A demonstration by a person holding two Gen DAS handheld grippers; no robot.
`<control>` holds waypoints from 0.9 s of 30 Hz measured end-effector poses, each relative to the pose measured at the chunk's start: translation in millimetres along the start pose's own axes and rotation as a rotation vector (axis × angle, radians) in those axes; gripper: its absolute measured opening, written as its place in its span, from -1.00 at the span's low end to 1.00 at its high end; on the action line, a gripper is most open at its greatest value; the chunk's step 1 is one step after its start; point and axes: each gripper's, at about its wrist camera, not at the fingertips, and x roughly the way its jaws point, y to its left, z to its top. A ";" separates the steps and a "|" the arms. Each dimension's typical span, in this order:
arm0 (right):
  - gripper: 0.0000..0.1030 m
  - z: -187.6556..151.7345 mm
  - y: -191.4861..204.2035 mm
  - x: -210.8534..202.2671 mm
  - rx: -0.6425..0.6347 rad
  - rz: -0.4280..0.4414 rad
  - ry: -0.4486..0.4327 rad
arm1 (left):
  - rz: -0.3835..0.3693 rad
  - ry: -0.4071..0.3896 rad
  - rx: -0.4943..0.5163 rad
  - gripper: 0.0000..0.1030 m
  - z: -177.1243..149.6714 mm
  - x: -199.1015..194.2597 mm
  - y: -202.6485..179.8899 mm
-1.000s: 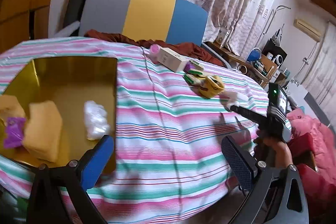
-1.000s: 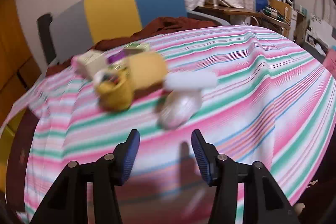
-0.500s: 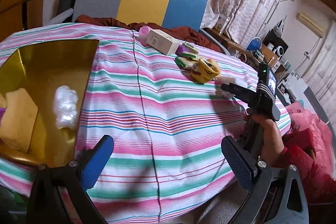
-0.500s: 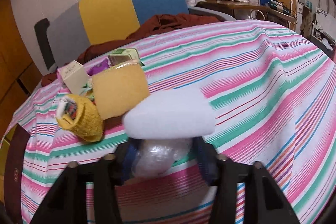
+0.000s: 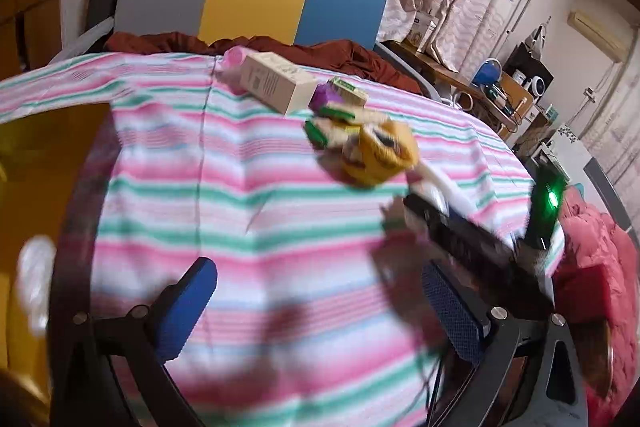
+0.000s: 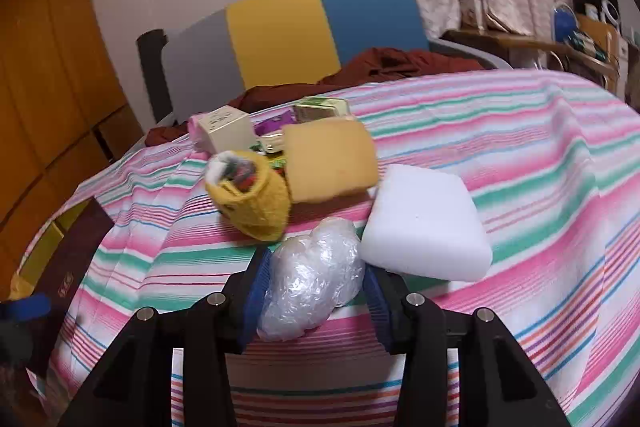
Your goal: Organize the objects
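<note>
My right gripper [image 6: 316, 283] was closing its jaws on the crumpled plastic wad [image 6: 312, 279], on the striped surface [image 6: 520, 155] beside a white foam block [image 6: 424, 227]; left gripper [image 5: 320, 307] hung w/ jaws open, empty.

striped cloth [image 6: 520, 131] open rightward, white foam block [image 6: 428, 227] (touching bundle) ahead

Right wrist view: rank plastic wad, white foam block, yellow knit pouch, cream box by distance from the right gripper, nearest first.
1. plastic wad: between the closing jaws of the right gripper.
2. white foam block: just right.
3. yellow knit pouch: ahead, left.
4. cream box: farthest, back left.
</note>
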 end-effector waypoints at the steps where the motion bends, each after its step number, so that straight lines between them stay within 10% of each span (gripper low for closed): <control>1: -0.12 -0.3 -1.5 -0.3 0.010 -0.003 0.000 | 0.000 0.004 -0.009 1.00 7.0 6.7 -2.3; 17: -0.11 -2.6 -17.4 2.8 0.094 -0.001 0.003 | 0.075 0.069 0.125 0.99 79.2 126.7 -61.3; 22: -0.11 -2.9 -16.0 2.9 0.094 0.000 0.003 | 0.012 0.101 0.092 0.21 74.6 139.5 -43.1; 27: -0.11 -2.9 -16.8 2.8 0.095 0.000 0.003 | 0.010 0.059 0.077 0.16 46.9 116.1 -17.5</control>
